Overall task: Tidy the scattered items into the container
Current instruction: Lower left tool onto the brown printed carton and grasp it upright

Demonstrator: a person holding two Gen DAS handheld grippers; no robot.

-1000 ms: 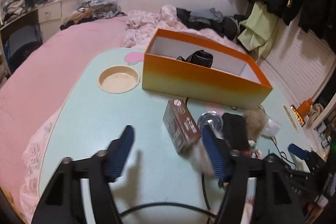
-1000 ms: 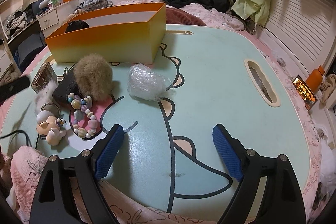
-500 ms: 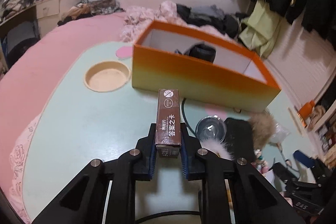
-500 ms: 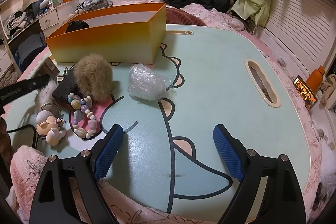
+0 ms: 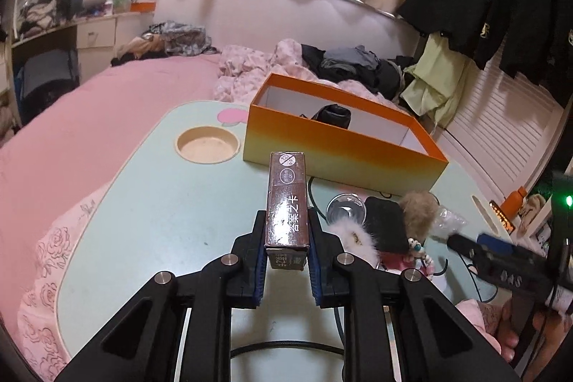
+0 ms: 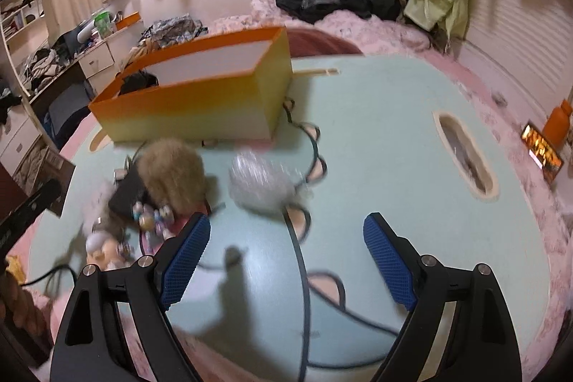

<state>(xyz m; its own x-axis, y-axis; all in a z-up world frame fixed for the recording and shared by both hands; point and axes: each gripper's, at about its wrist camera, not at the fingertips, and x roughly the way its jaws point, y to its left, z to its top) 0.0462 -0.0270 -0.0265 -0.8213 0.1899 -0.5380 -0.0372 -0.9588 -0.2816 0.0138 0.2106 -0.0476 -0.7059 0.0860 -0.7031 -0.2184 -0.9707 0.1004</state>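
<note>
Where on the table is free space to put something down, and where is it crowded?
Free: the mint table between the orange box and the oval slot, and left of the round recess. Crowded: the fur pompom, beads and plastic wrap before the box.

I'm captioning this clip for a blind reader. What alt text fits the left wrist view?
The left tool is shut on a brown card box, held above a pale green table. Beyond it stands an open orange container with a dark item inside; fluffy and beaded trinkets lie to the right.
</note>
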